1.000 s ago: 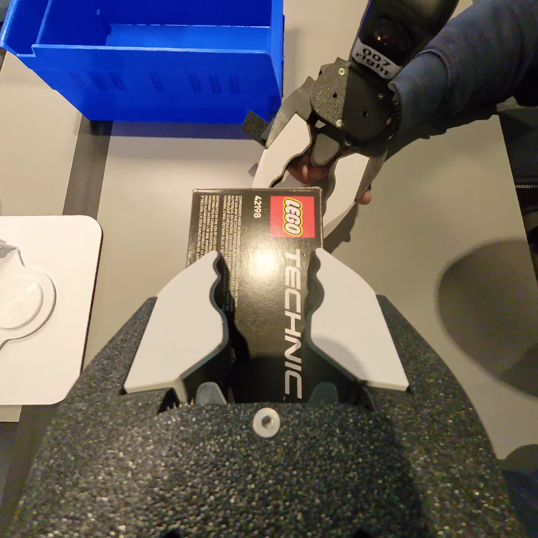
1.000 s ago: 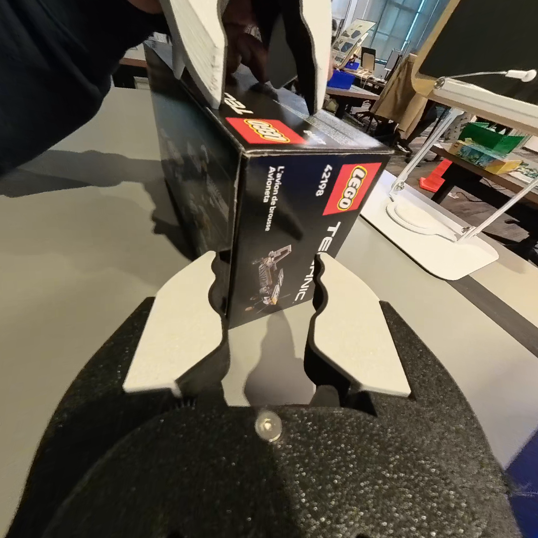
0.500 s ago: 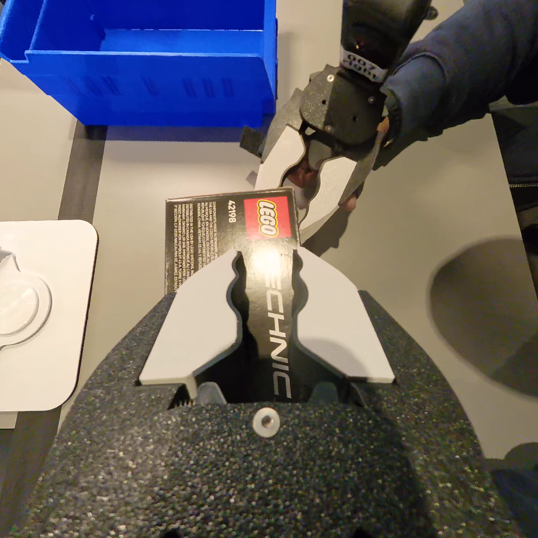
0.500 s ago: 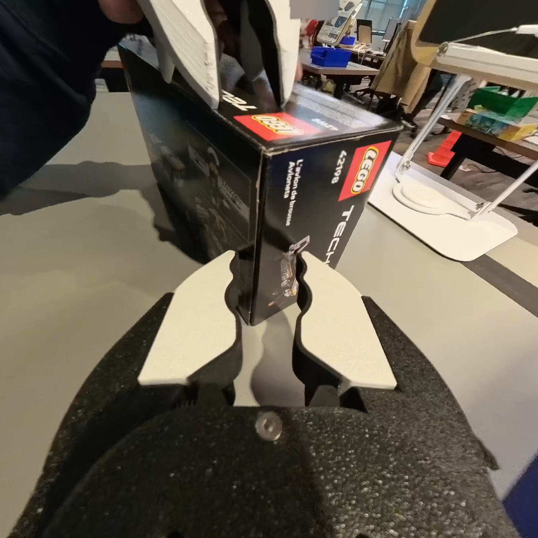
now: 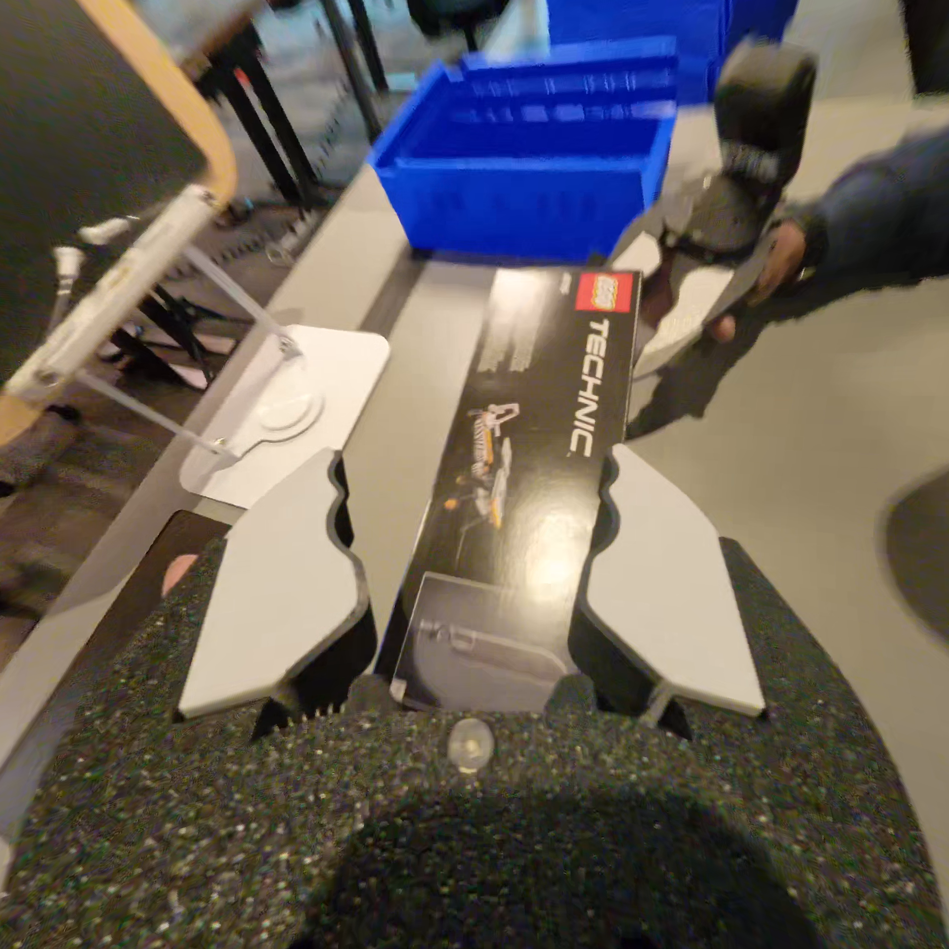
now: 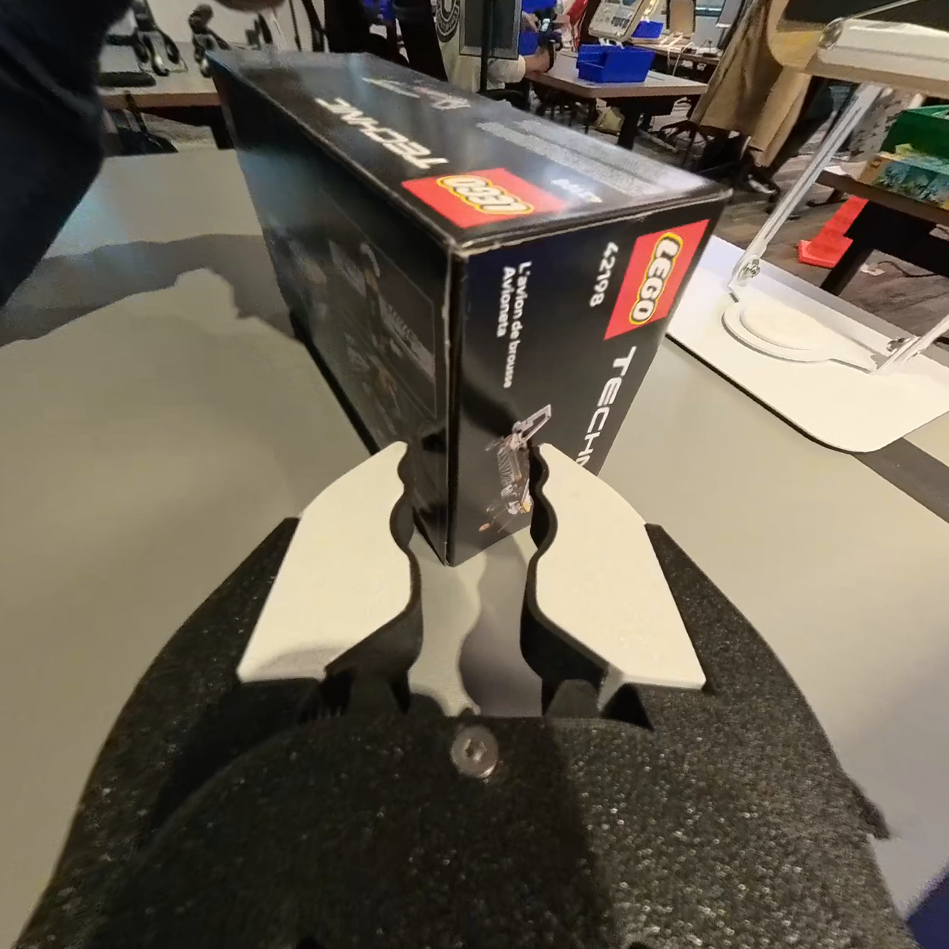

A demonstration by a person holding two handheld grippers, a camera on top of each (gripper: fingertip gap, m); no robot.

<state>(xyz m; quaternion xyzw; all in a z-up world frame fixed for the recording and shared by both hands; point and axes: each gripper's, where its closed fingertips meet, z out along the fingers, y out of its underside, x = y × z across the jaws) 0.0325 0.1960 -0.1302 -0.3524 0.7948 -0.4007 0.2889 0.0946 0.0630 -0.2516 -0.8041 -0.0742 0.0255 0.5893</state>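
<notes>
While the black toy box (image 6: 513, 287) stood on edge on the grey table (image 6: 154, 462) | right gripper (image 6: 472, 462) fingers clamped its near lower corner | left gripper (image 5: 475, 480) fingers spread wide over box top, not touching | blue bin (image 5: 518, 174) behind | white lamp base (image 5: 298, 400) beside

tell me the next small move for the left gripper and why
Probably close the left gripper on the box: its fingers straddle the near end with gaps on both sides, and the right gripper only sits around one bottom corner.
</notes>
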